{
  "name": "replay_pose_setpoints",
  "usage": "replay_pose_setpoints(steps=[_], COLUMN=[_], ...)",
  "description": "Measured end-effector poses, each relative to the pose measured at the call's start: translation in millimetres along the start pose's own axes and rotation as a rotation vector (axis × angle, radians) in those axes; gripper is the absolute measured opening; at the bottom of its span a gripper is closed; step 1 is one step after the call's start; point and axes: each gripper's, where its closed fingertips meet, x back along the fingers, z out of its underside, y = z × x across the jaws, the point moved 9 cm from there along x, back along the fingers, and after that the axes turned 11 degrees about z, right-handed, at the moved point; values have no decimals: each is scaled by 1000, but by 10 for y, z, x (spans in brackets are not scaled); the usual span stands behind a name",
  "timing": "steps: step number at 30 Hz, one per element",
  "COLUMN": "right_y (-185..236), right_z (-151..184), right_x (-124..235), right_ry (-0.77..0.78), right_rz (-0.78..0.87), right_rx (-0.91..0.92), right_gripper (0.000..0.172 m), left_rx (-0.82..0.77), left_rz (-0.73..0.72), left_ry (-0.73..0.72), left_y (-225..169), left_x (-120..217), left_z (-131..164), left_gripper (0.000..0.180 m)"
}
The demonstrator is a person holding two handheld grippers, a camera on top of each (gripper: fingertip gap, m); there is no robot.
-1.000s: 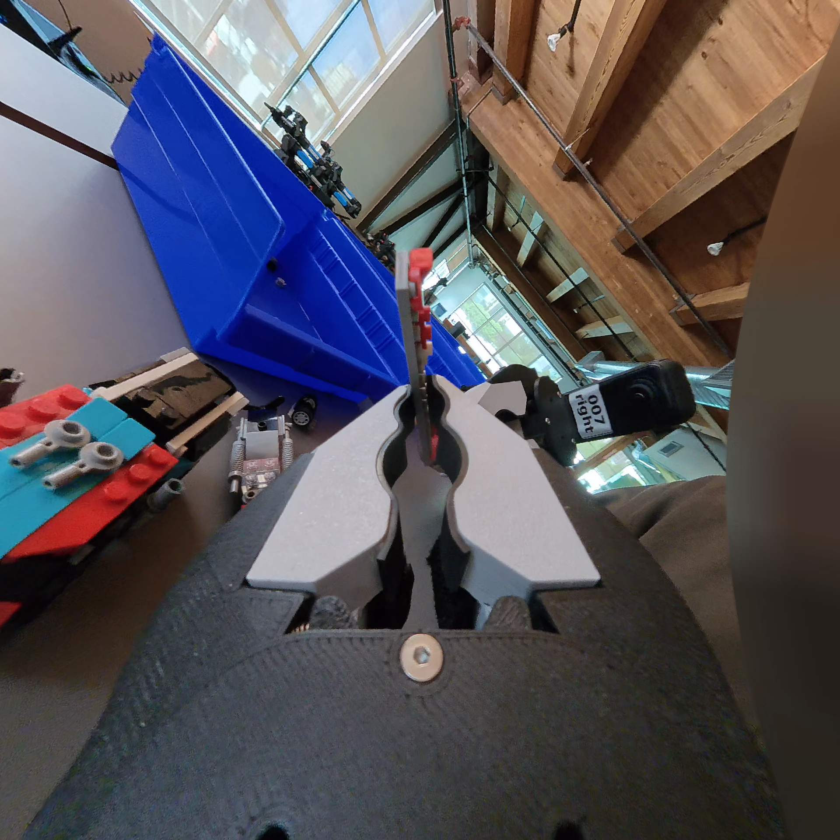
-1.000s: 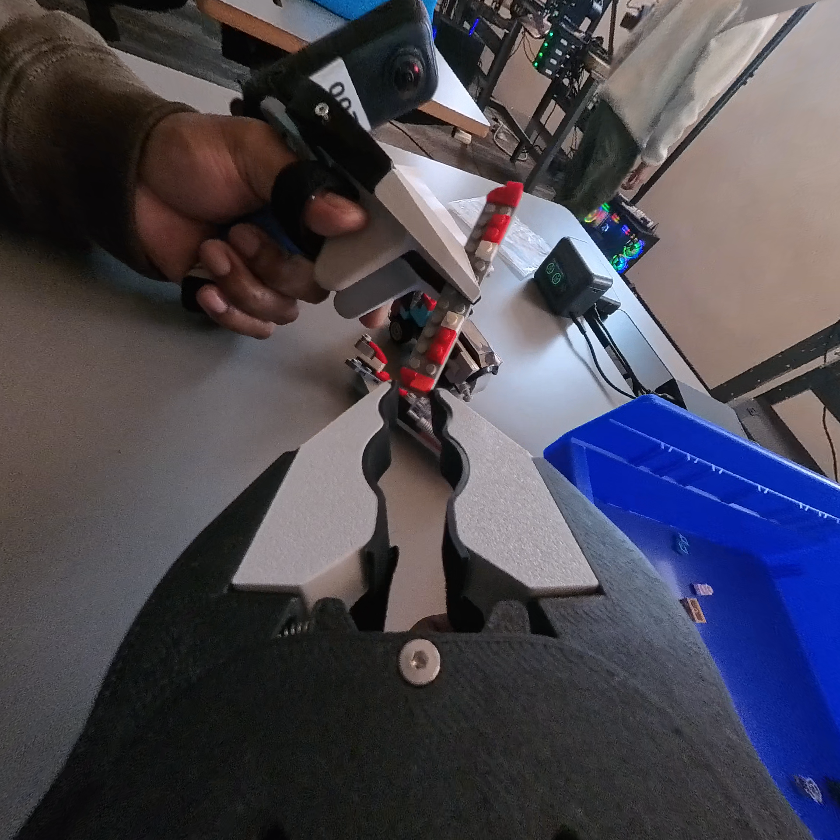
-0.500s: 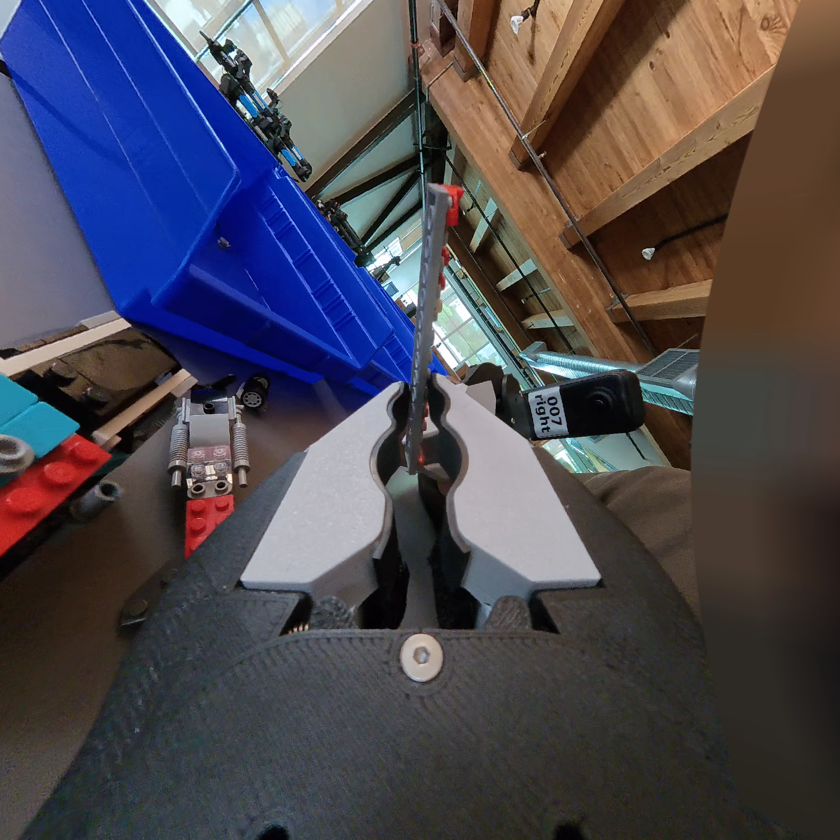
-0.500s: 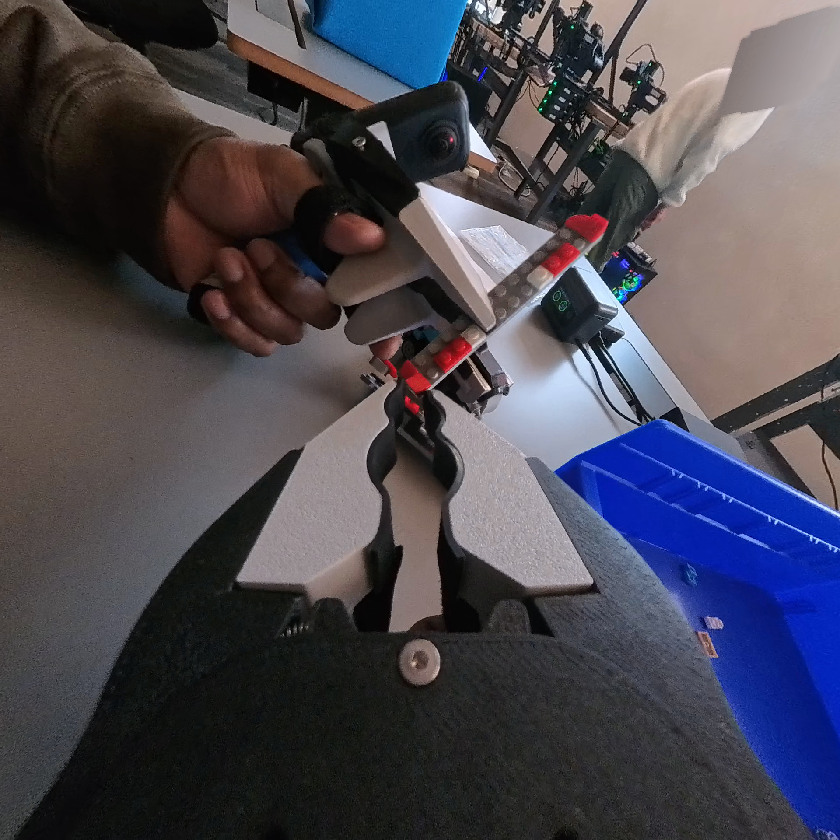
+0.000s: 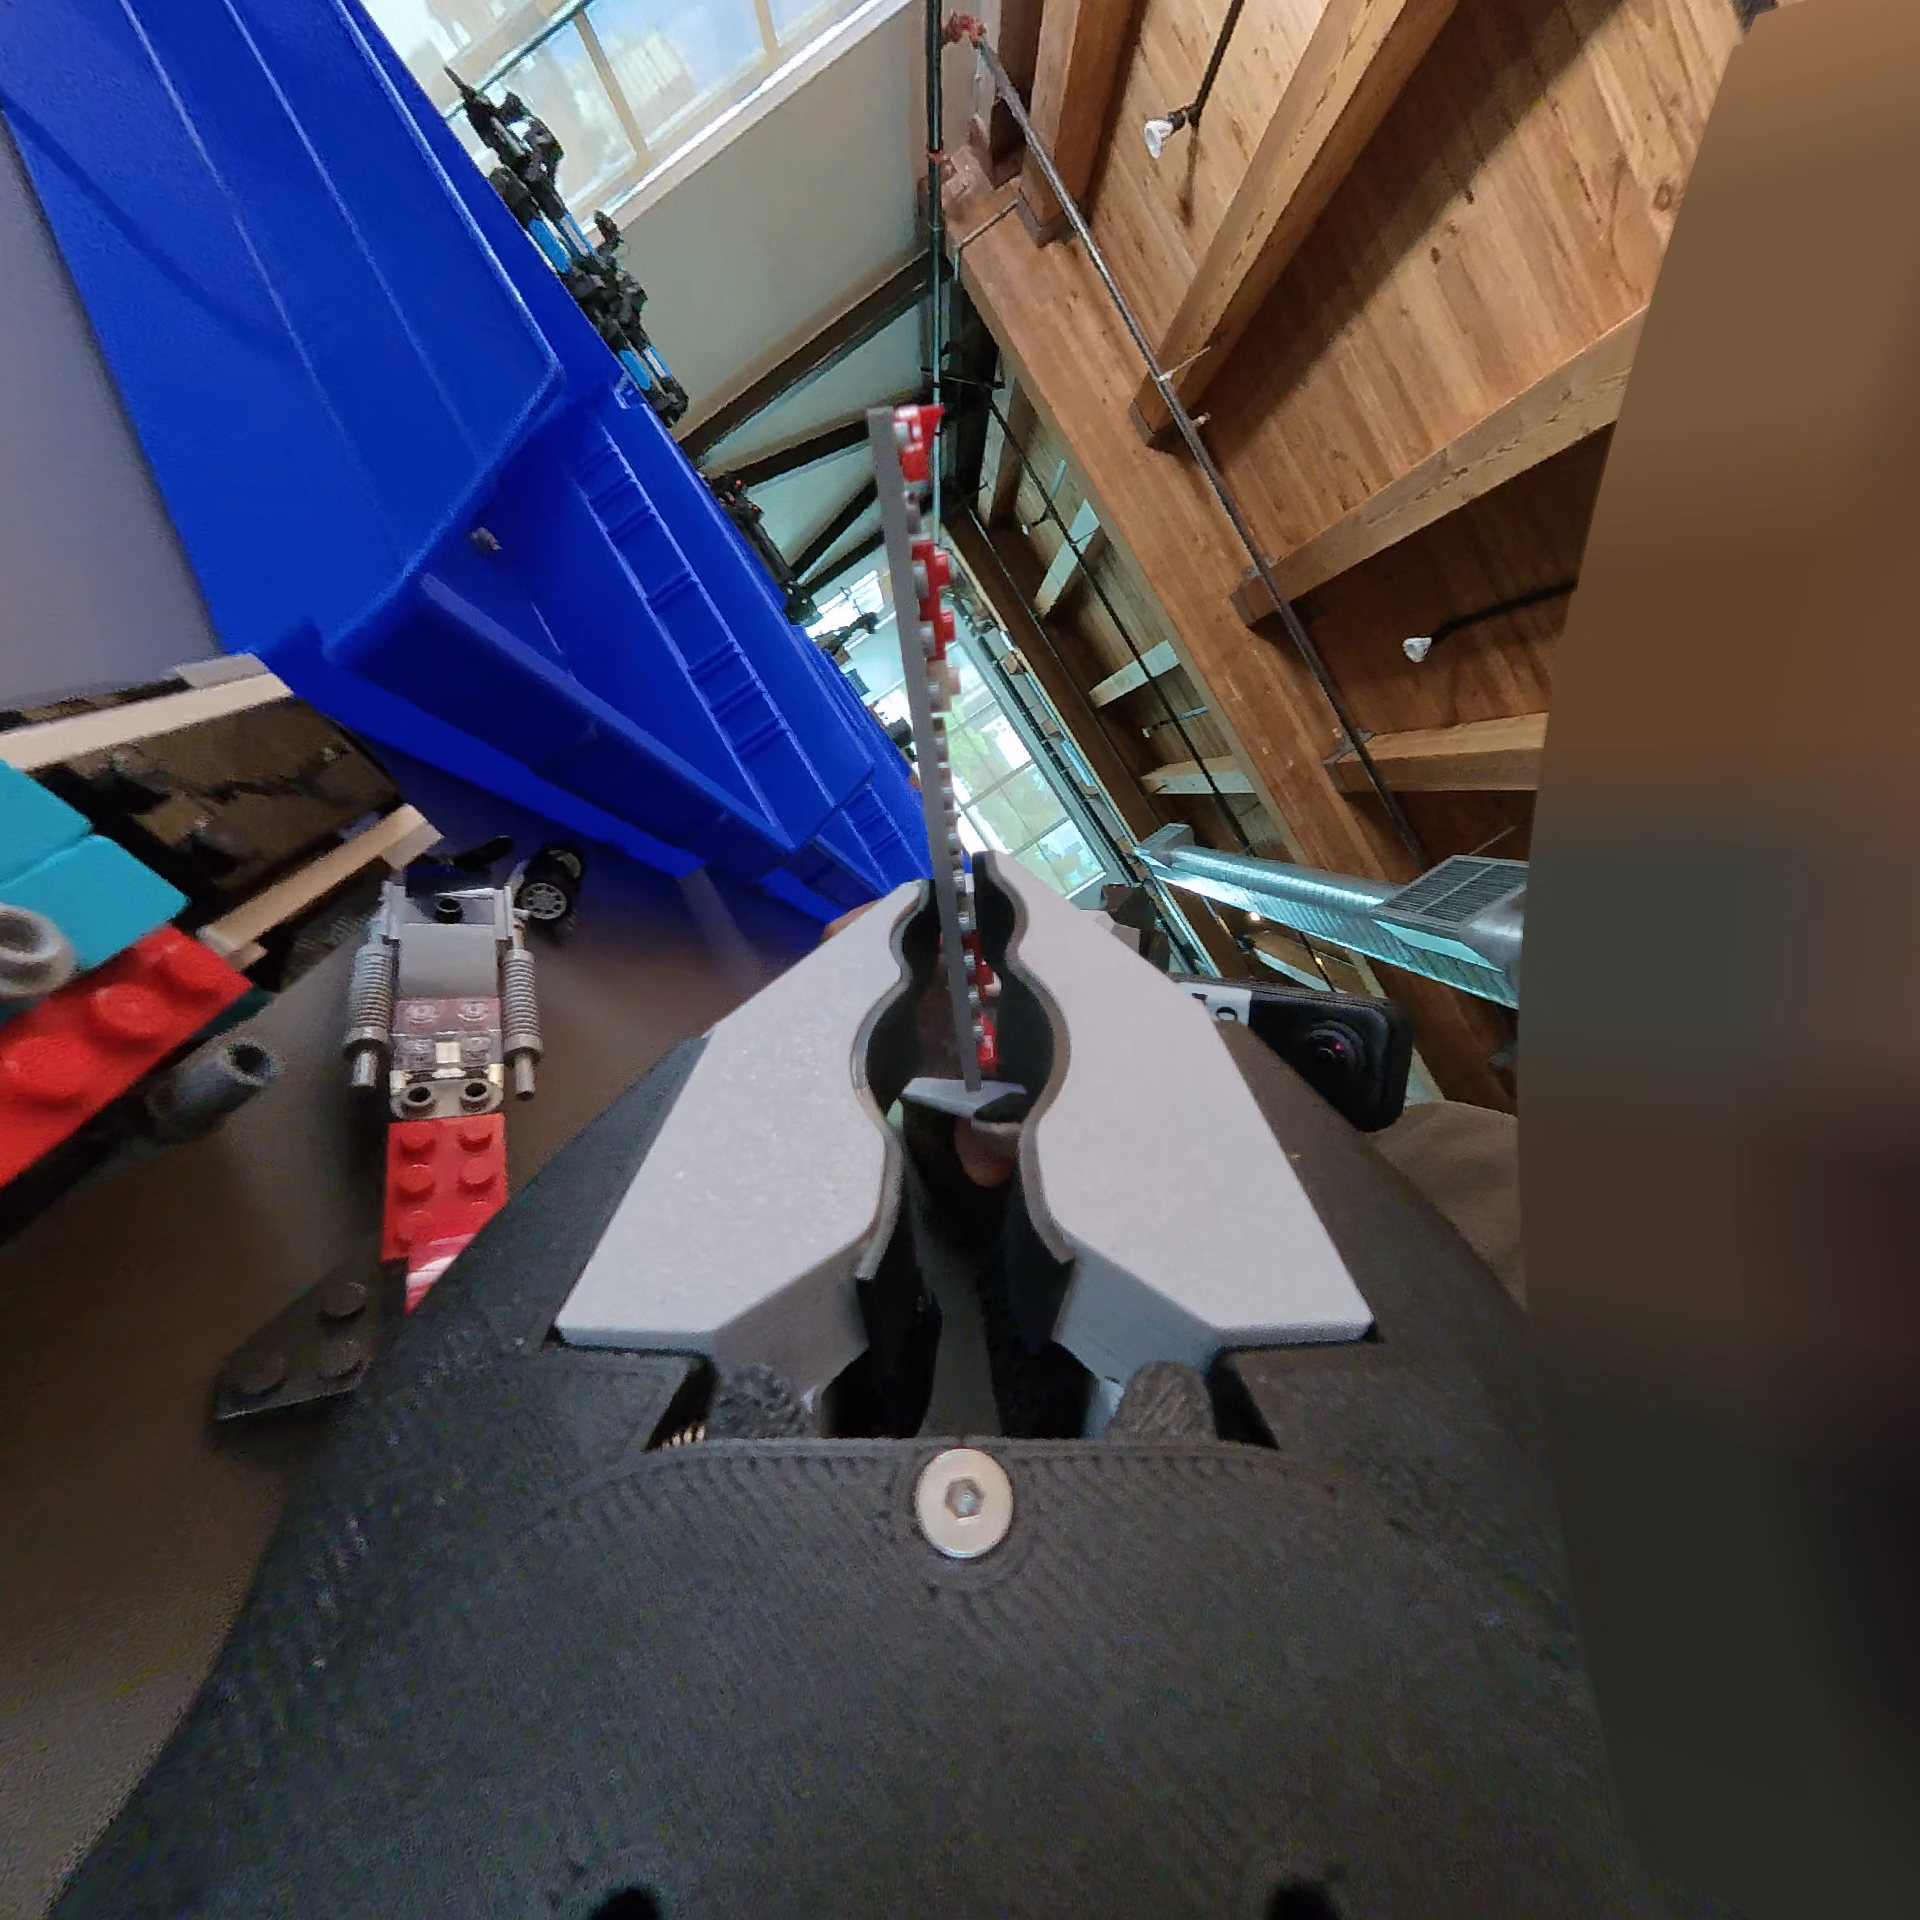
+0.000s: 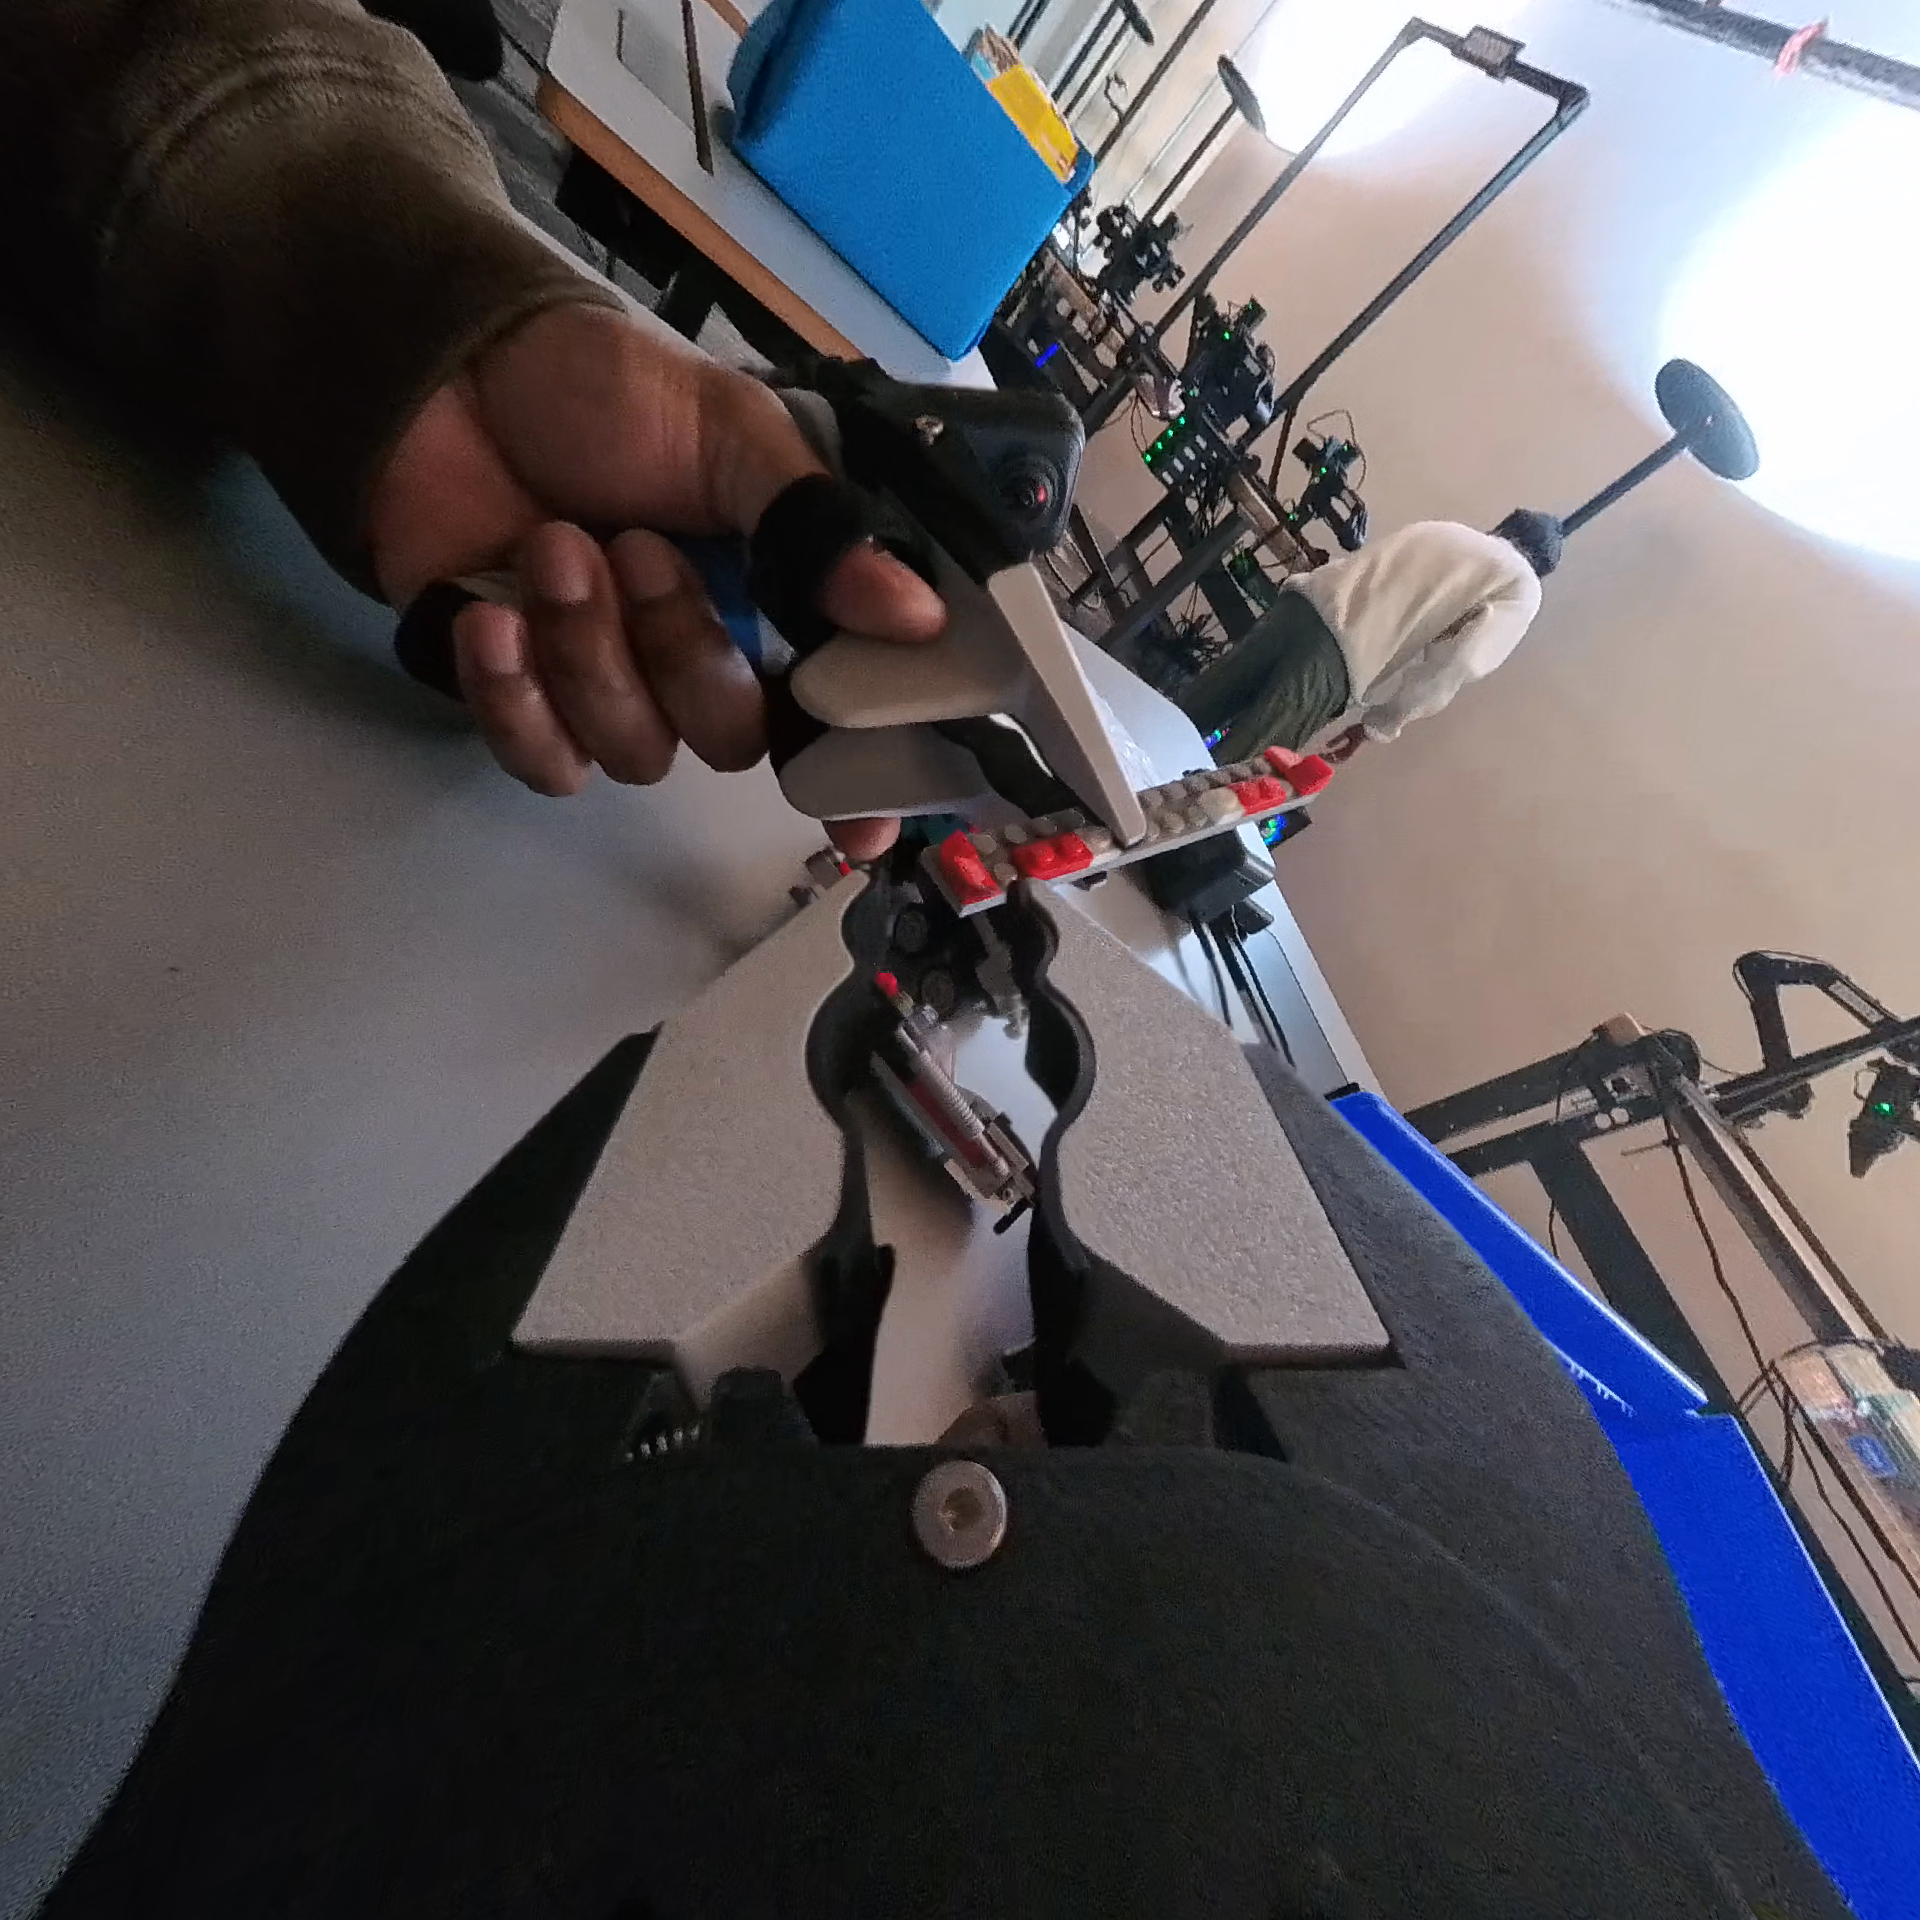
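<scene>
Two matte grey tongs meet at a thin studded plate, grey with red bricks: the left tongs clamp it mid-length, the right tongs stand parted just below its end, above the smooth table, beside a glossy blue bin

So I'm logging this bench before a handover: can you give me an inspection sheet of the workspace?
Surface: grey table.
Job's things: long grey plate with red bricks; brick assembly with springs.
Clutter: red and teal brick model; small wheel.
Grippers: left tongs shut on the plate; right tongs open, just below the plate's end.
Cables: black leads from a black box.
Surroundings: blue bins, wooden ceiling, a person standing.
</scene>
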Motion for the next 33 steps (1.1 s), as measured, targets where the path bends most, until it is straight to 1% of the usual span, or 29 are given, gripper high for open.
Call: replay_pose_setpoints(steps=[3,8,12,17,23,26,28,29,33], right_y=[9,46,82,112,133,126,103,93,95], right_z=[-13,-36,-34,-57,-65,-77,-76,-76,-83], right_x=[3,29,33,54,59,69,75,81,90], right_ry=[-23,-55,-56,-88,-95,-104,-102,-105,-115], right_rz=[34,69,61,25,16,27,41,42,38], right_rx=[38,163,224,223,235,244,252,251,256], right_gripper=[25,13,10,7,6,6,4,4,5], left_rx=[31,105,139,186,188,205,219,224,212], left_rz=[22,68,90,116,99,103,105,107,95], left_ry=[0,-16,-4,39,81,82,105,113,100], left_y=[0,17,26,40,41,52,58,59,60], left_x=[-23,-39,-52,-88,-97,-94,-112,-121,-116], left_z=[38,66,83,137,142,140,168,183,188], left_gripper=[9,10,11,15,16,20,29,29,15])
